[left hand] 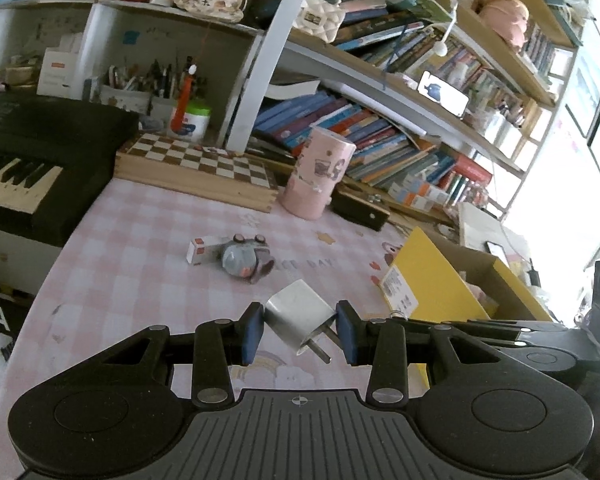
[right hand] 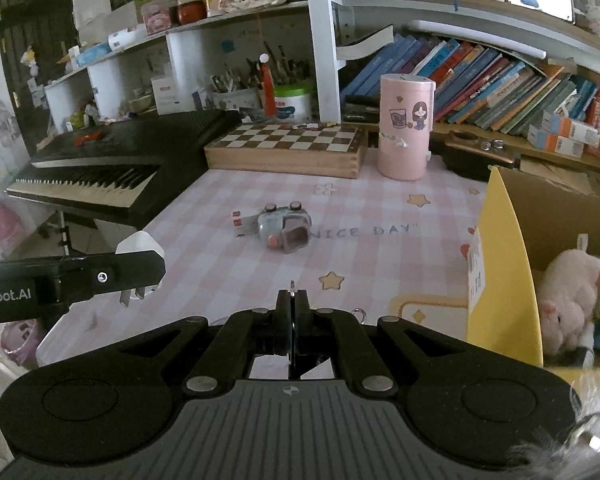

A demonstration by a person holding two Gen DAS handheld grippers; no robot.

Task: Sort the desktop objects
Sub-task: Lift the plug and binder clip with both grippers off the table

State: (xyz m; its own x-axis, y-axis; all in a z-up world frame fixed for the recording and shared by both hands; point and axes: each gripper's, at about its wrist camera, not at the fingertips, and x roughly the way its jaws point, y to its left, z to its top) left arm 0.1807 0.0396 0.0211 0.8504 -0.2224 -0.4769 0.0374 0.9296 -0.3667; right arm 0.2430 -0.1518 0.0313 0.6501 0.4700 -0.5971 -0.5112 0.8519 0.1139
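**Kid:** Left wrist view first! What is in your left claw (left hand: 300, 330)?

**Me:** I am squeezing a white plug (left hand: 298, 312) there. It sits tilted, its two metal pins pointing down toward me. My right claw (right hand: 293, 300) is pinched tight shut; a thin metal bit pokes out, and I cannot tell what it is.

**Kid:** Where should the plug go?

**Me:** I think into the yellow box (left hand: 432, 276). It lies to the right of my left claw, quite near. A pink plush pig (right hand: 570, 300) is already inside.

**Kid:** Any words?

**Me:** The table (right hand: 380, 216) cloth says "NICE DAY". My left claw's side reads "Robot.AI".

**Kid:** What is left?

**Me:** A grey toy car (right hand: 284, 226) lies mid-table, straight ahead.
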